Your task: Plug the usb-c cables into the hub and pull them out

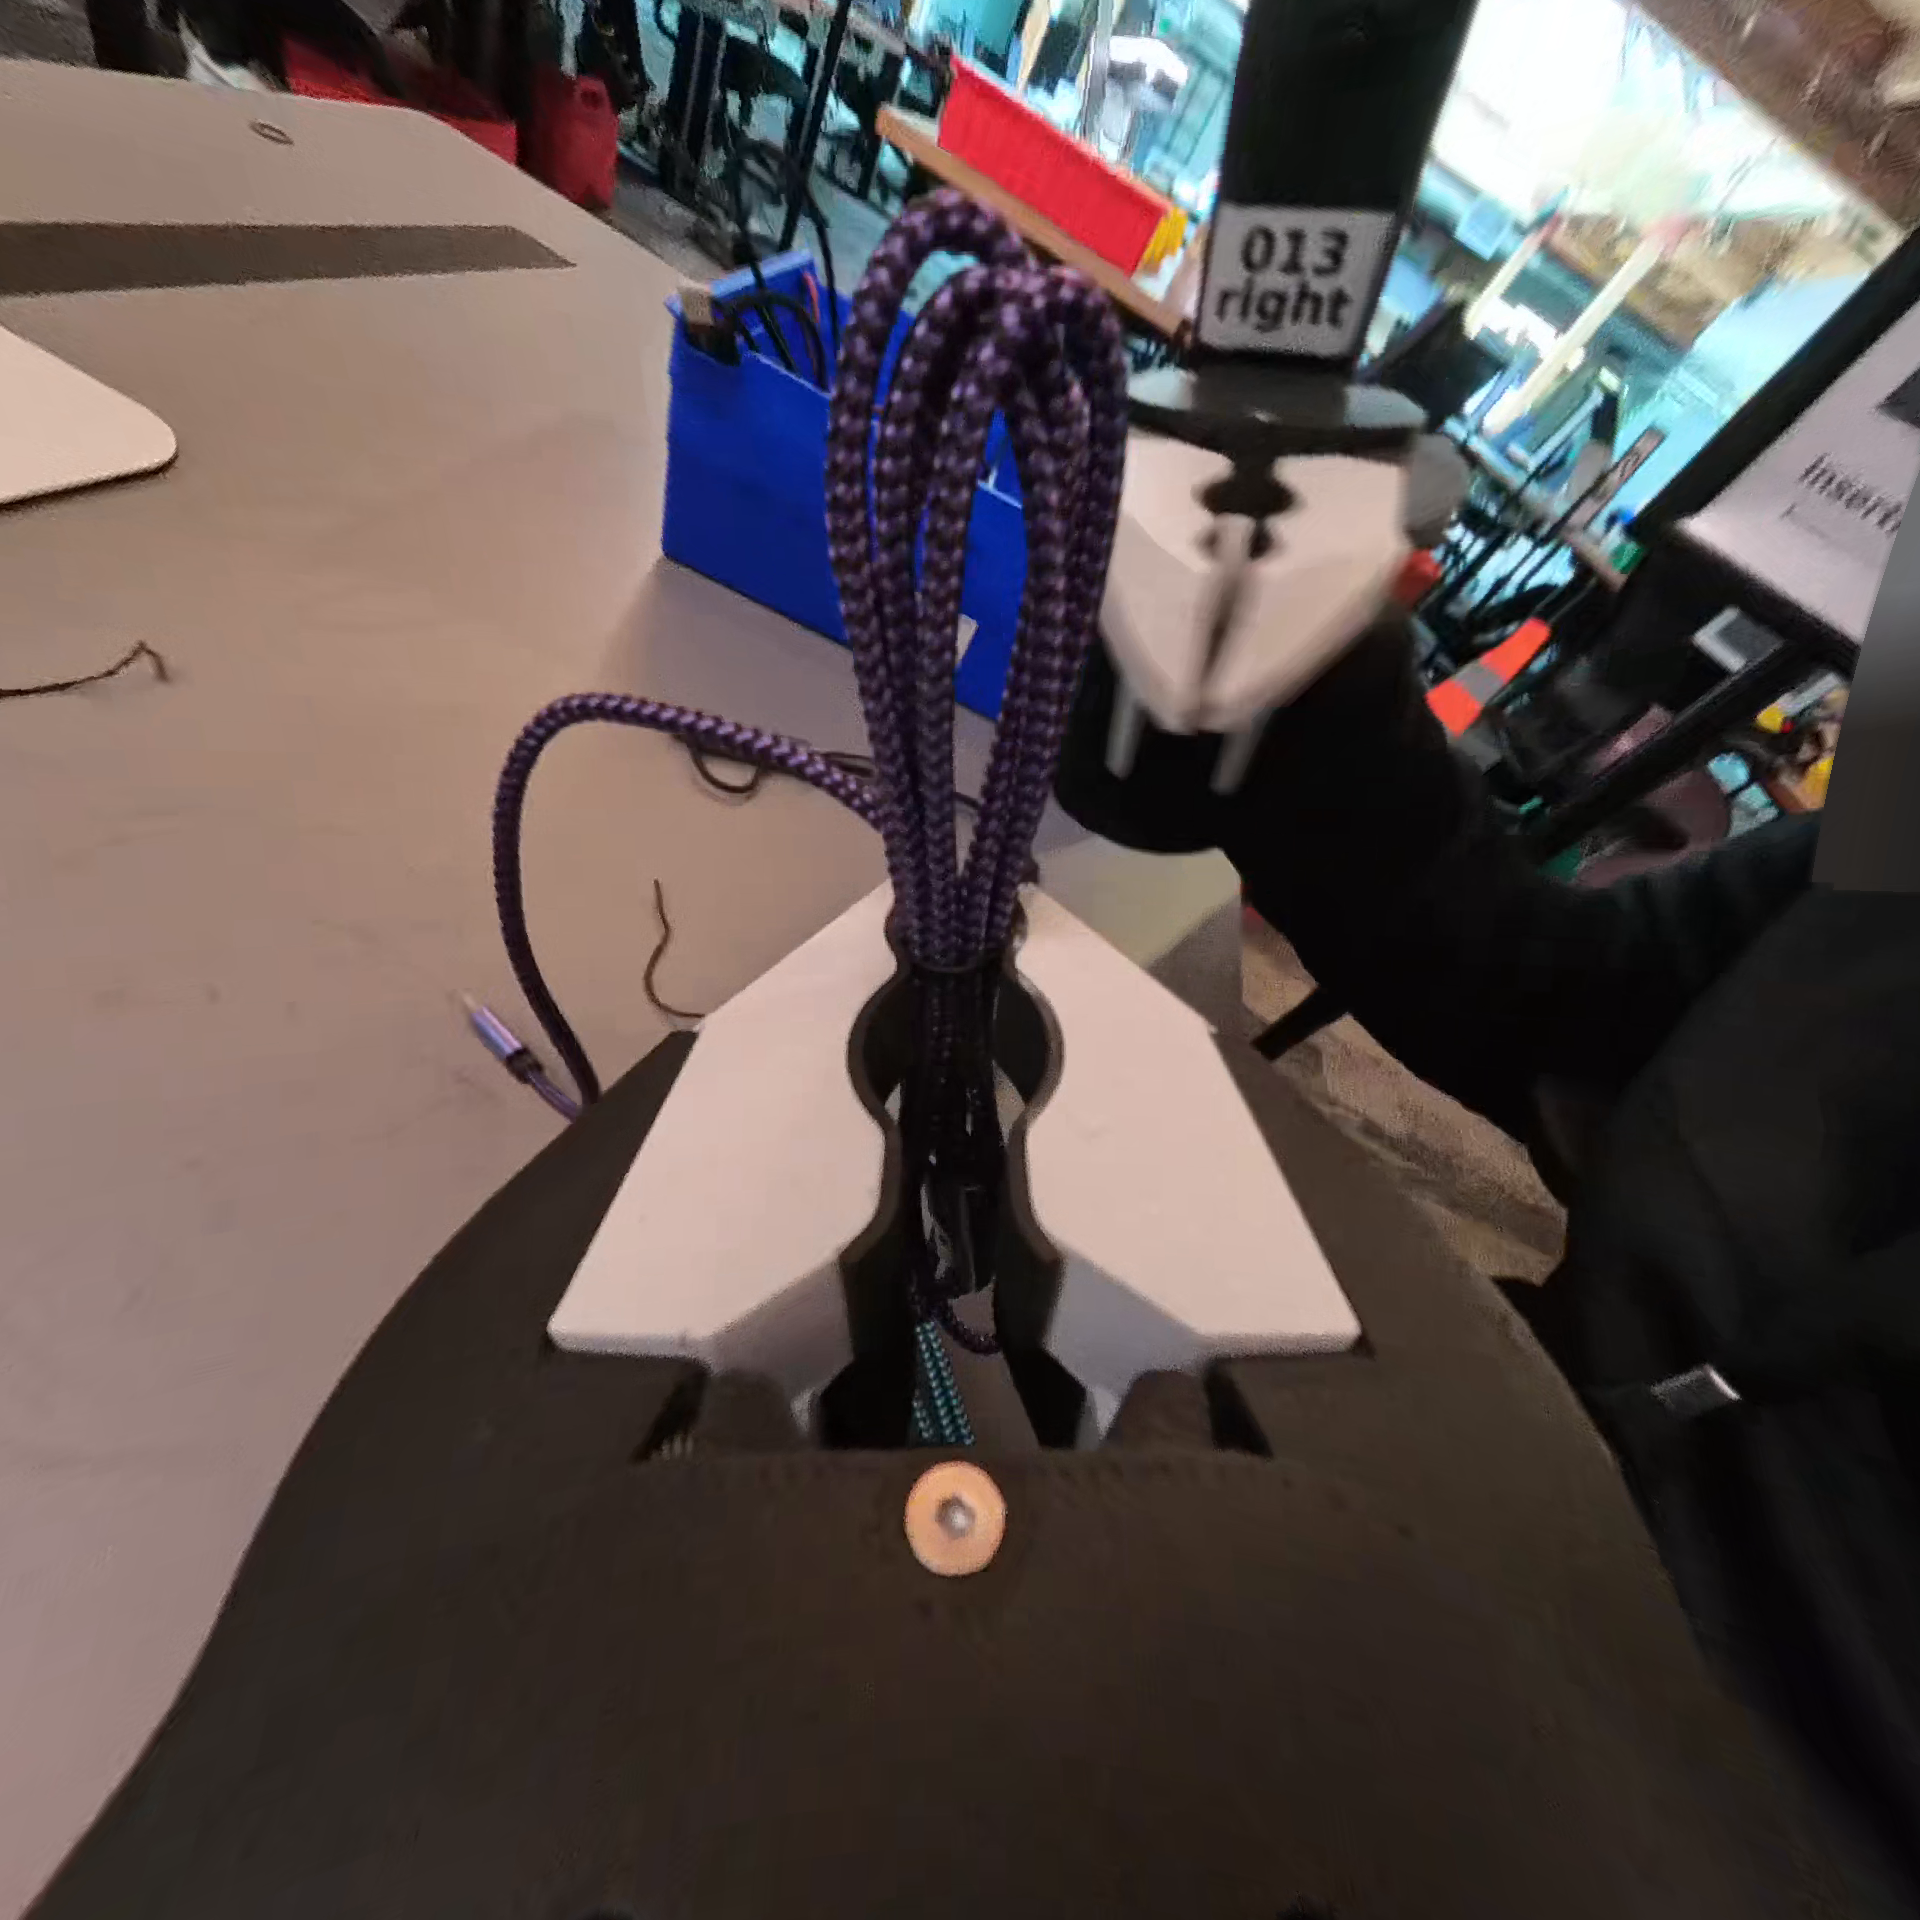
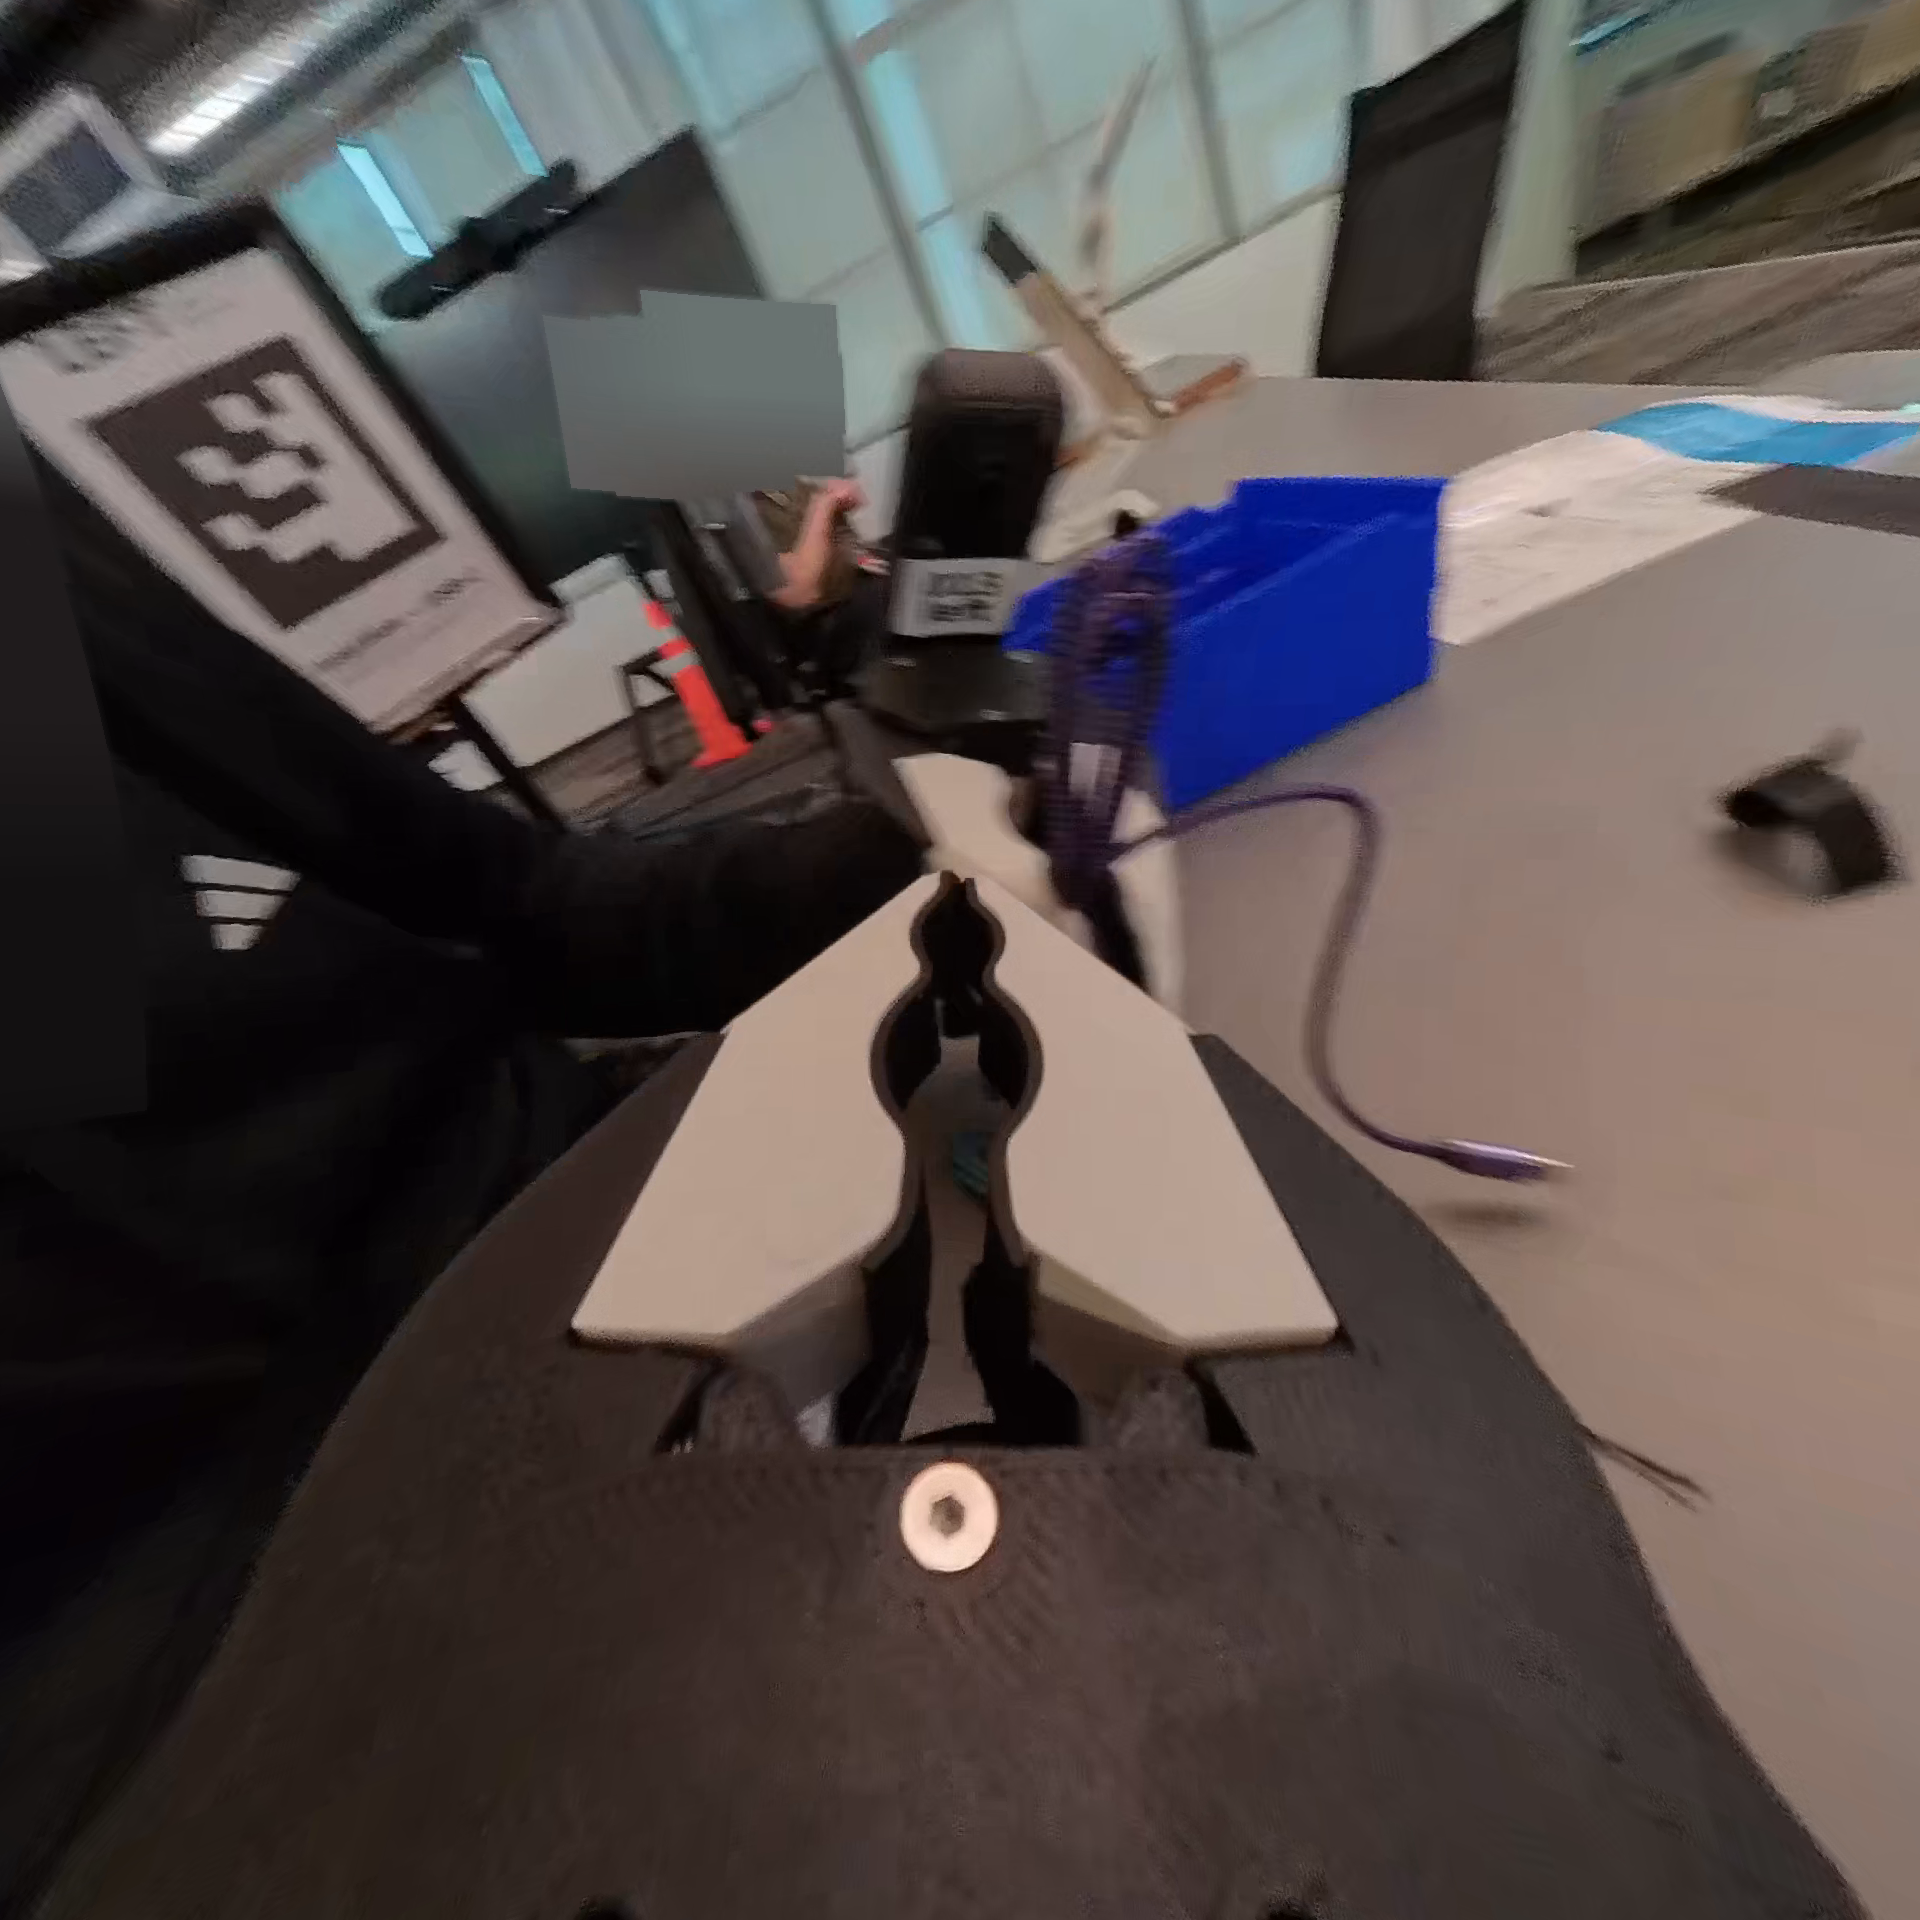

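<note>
Left wrist view: left gripper (image 1: 951, 935) fingers clamped on a bundled purple braided cable (image 1: 966, 582) – loops stand upright past the tips, one plug end (image 1: 509, 1049) trails onto the grey counter (image 1: 312, 623). Blue bin (image 1: 748, 488) behind. Right gripper (image 2: 951, 883) fingers closed, empty – its white label (image 1: 1288, 281) carries writing

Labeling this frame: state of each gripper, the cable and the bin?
left gripper: jaws shut on the purple cable
right gripper: jaws shut, empty
purple cable: bundled, tied, loops upright, one plug loose on the table
blue bin: open, holding cables
</note>
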